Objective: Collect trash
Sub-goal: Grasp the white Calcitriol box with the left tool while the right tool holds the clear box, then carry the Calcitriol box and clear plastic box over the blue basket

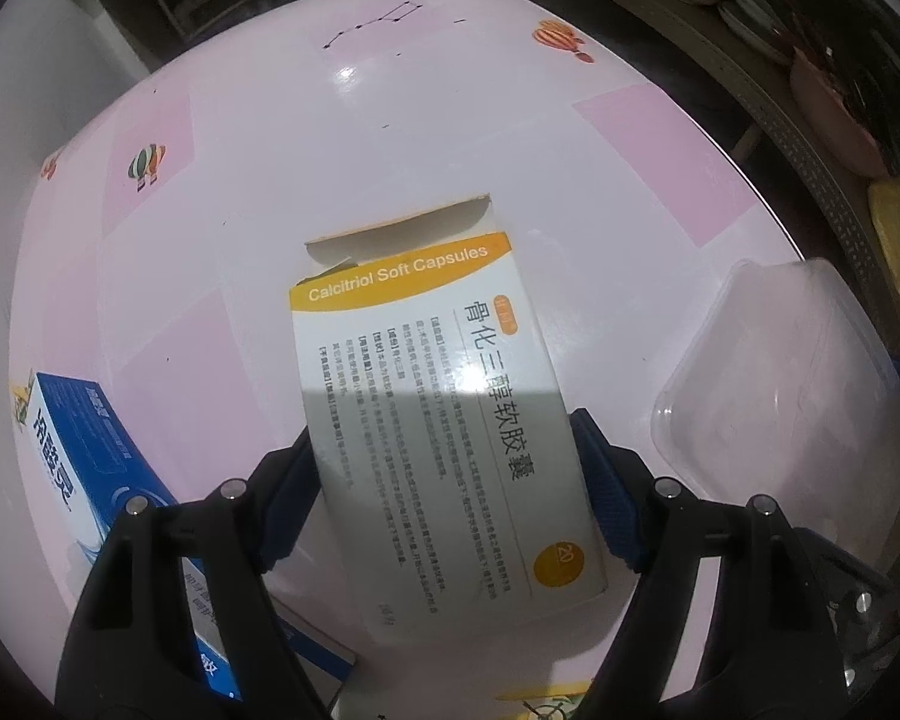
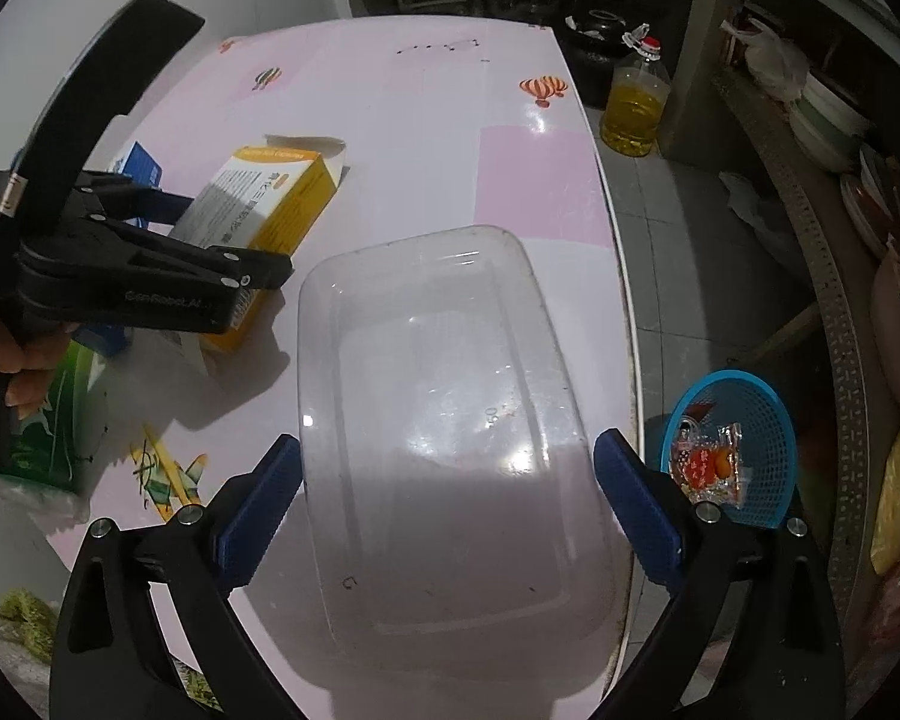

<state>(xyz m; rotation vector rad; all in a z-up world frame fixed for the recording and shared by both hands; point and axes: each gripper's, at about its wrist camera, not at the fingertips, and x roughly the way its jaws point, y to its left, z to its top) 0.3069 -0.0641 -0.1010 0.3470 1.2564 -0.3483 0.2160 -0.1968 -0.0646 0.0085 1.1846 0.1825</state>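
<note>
**Two grippers poised, each astride its piece of trash**

While both grippers point steeply down at the pink table point(image 2: 426, 96), the step in hand looks like closing on two items, and doing it well means squaring each pair of fingers to the sides before squeezing. Nearest the right wrist camera, the right gripper point(image 2: 447, 495) stands wide apart, its blue pads flanking the near half of the clear plastic tray point(image 2: 432, 414); a sliver of table shows between the left pad and the tray wall, so nothing is gripped yet. That tray is thin and glossy, so I judge that a gentle closure low on its long walls would keep it from buckling or popping out. To the right, off the table edge, a blue basket point(image 2: 750, 420) already holding a wrapper seems the likely destination.

Across at the left gripper point(image 1: 444, 483), the fingers bracket the near end of the capsule box point(image 1: 426, 384), which lies flat with its far flap open. Whether the pads already press its sides I cannot tell; they sit right against its edges. A blue box point(image 1: 99, 450) lies just beside the left finger, so the closure should stay clear of it.
</note>
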